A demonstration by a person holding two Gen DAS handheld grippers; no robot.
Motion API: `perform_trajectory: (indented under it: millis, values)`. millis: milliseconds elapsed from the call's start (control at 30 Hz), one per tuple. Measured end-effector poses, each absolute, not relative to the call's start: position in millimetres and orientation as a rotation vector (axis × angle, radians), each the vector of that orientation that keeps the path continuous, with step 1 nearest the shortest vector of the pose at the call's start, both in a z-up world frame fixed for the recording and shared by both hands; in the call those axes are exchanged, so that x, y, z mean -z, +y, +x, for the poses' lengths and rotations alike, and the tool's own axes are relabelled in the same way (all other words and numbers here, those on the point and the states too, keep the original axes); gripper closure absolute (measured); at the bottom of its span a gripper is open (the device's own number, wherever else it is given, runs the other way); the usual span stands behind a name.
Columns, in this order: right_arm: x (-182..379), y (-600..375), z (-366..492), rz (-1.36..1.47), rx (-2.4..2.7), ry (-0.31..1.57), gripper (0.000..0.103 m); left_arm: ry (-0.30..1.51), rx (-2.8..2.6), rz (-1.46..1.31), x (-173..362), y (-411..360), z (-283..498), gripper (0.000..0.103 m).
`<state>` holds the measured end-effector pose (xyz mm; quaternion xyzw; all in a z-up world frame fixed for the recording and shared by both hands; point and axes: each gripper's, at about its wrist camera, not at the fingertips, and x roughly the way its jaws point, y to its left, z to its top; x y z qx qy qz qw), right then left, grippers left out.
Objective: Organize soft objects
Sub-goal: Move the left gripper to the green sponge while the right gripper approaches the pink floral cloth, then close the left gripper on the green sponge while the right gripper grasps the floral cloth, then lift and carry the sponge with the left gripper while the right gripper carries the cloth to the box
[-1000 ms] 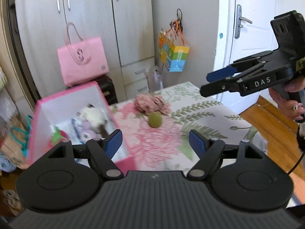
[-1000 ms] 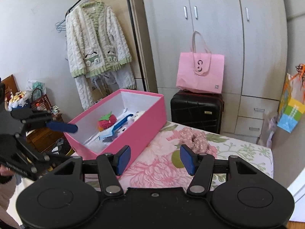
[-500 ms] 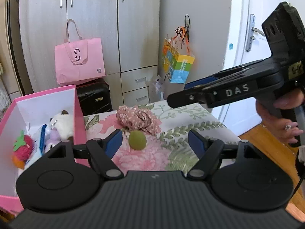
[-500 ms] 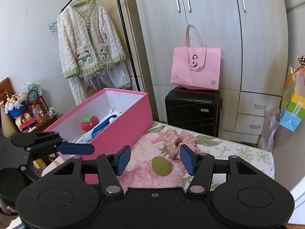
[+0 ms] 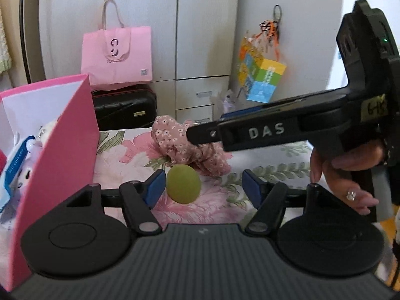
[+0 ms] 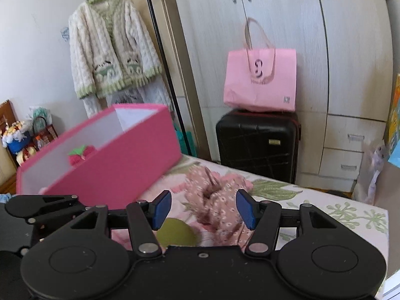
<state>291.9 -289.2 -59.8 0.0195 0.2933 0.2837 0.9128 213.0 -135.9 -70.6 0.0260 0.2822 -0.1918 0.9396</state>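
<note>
A green soft ball (image 5: 183, 183) lies on the floral tablecloth (image 5: 125, 160), just ahead of my open left gripper (image 5: 203, 186) and nearer its left finger. A pink floral cloth bundle (image 5: 185, 145) lies behind the ball. My right gripper (image 6: 203, 208) is open and empty, with the bundle (image 6: 215, 197) between and beyond its fingers and the ball (image 6: 176, 233) low by its left finger. In the left wrist view the right gripper (image 5: 207, 131) reaches over the bundle. A pink box (image 5: 57, 155) at the left holds soft toys, including a strawberry (image 6: 81, 155).
A black suitcase (image 6: 257, 145) with a pink paper bag (image 6: 260, 82) on it stands behind the table against white wardrobes. A knitted cardigan (image 6: 112, 57) hangs at the left. A colourful bag (image 5: 262, 80) hangs at the right. The table's right edge (image 6: 385, 225) is near.
Both grippers have moved closer to the ball and the cloth bundle. The right gripper now reaches over the bundle. Both stay open.
</note>
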Motion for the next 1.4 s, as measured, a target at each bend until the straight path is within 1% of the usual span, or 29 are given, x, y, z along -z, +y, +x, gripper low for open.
perform_trajectory:
  millis: [200,267,300,433,467,500,533,567,633,900,1167,1400]
  values:
    - [83,-287,320,0.038,-0.585,0.655,0.039,0.609,0.325,0.053,90,-140,233,0.043]
    - [90,-284,327,0.012,-0.586,0.692,0.031,0.620,0.322,0.049,94,-142,237,0.043]
    - [93,-282,328,0.004,-0.581,0.700,0.025,0.630,0.325,0.044,97,-142,240,0.046]
    - [103,-280,334,0.008,-0.563,0.712,0.025,0.654,0.309,0.029,105,-142,245,0.062]
    - [105,-280,334,0.020,-0.566,0.712,0.027,0.643,0.299,0.045,104,-143,243,0.067]
    - [107,-281,334,0.022,-0.567,0.716,0.043,0.631,0.298,0.050,103,-143,241,0.067]
    - [109,-280,333,0.003,-0.553,0.711,0.068,0.625,0.303,0.045,102,-142,240,0.067]
    - [109,-278,330,-0.039,-0.534,0.699,0.079,0.622,0.306,0.045,101,-141,238,0.067]
    - [106,-276,321,-0.092,-0.531,0.671,0.087,0.608,0.300,0.052,98,-141,234,0.067]
    - [86,-284,282,-0.089,-0.483,0.638,0.088,0.613,0.347,0.026,83,-129,205,0.067]
    - [82,-281,247,-0.086,-0.430,0.659,0.086,0.600,0.419,0.061,69,-125,163,0.067]
    - [77,-280,209,-0.073,-0.403,0.655,0.085,0.622,0.453,0.034,63,-110,141,0.067]
